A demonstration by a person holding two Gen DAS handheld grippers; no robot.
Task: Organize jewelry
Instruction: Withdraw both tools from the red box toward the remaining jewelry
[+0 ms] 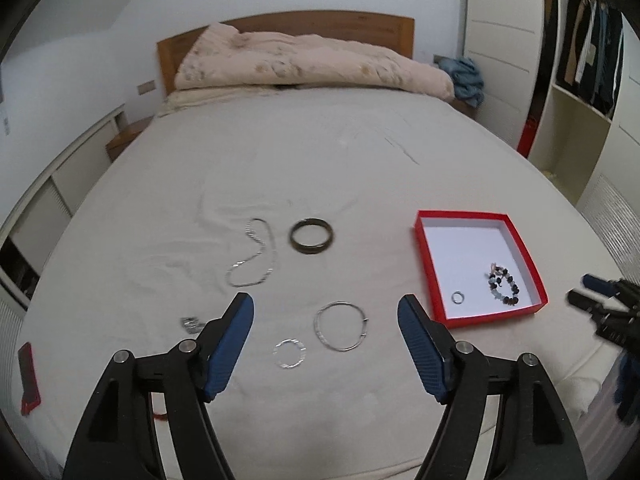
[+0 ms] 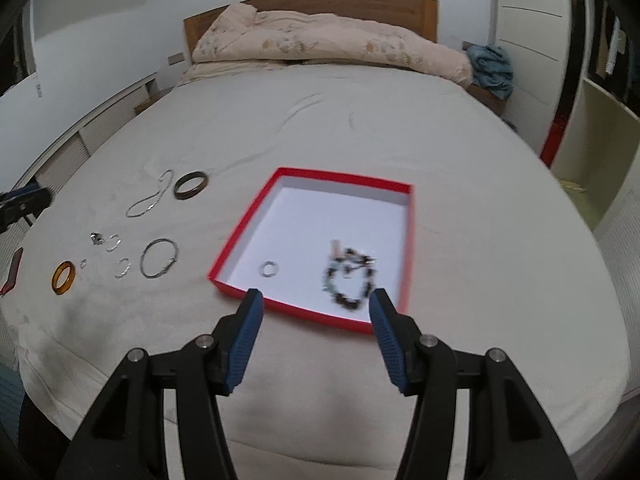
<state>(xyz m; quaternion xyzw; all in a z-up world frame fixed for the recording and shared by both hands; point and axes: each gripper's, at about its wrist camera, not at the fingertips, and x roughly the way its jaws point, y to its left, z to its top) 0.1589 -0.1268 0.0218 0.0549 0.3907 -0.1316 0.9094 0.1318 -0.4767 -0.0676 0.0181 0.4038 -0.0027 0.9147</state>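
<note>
A shallow red box [image 2: 410,240] with a white floor lies open on the bed [image 2: 360,128]; inside it, from left to right, are a small silver ring [image 2: 269,269] near the front-left corner and a beaded bracelet [image 2: 349,276] of dark and pale green beads towards the front right, the two well apart. On the sheet to the left of the box the remaining jewelry lies loose: an amber bangle [image 2: 63,278] farthest left, a small silver cluster [image 2: 96,238] and thin open rings [image 2: 122,268] beside it, a large thin silver hoop [image 2: 159,258] nearest the box, and behind these a silver chain [image 2: 149,196] with a dark bangle [image 2: 191,185] just to its right. A red flat object [image 1: 29,380] lies at the bed's left edge. At the head of the bed a pink quilt [image 1: 312,64] is heaped against a wooden headboard [image 1: 288,24]; a blue cloth [image 1: 464,76] lies to its right, and an open wardrobe [image 1: 588,64] with hanging clothes stands along the right wall. The left gripper [image 1: 326,312] hovers above the loose pieces, pointing downward, its jaws wide apart and empty. The right gripper [image 2: 316,308] hangs over the box's front edge, tilted downward, its jaws parted and holding nothing.
</note>
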